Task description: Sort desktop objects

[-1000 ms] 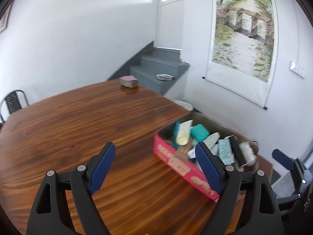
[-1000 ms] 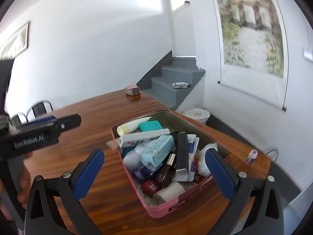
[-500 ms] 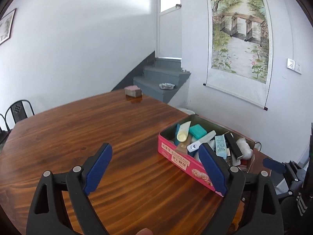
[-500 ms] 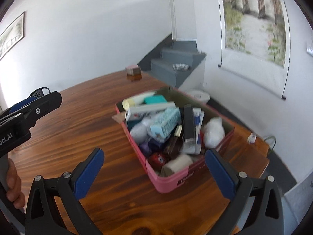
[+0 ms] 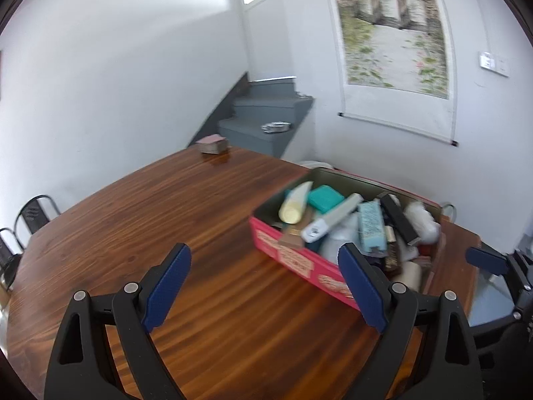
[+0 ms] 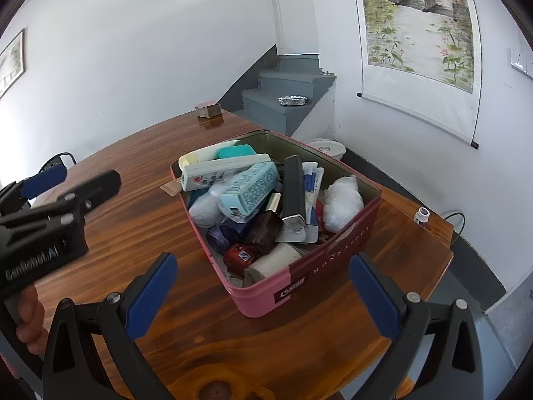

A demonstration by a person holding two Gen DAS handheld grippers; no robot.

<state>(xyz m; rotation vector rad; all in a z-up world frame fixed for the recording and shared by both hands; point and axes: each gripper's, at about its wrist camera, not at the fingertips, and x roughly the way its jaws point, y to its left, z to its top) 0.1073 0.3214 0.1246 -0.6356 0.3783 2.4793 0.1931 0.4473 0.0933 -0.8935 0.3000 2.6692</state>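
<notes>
The pink tin [image 6: 319, 266], heaped with tubes, boxes and small bottles, sits on the counter [image 6: 140, 220] at twelve o'clock from the right gripper [image 6: 263, 295], whose jaws stand wide apart and empty. The left gripper [image 5: 265, 288], at nine o'clock from the tin, is equally spread with nothing between its pads. Sorting looks barely begun; next, one gripper needs to descend onto a top item, likely the pale blue box [image 6: 250, 188].

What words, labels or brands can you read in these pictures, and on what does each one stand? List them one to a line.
"GenRobot.AI": on the side of the left gripper, right wrist view.
Pale spaced capitals on the dark band of the pink tin: too blurred to read.
White logo on the tin's black label: unreadable.
Print on the teal box, white remote and red jar: too small.
</notes>
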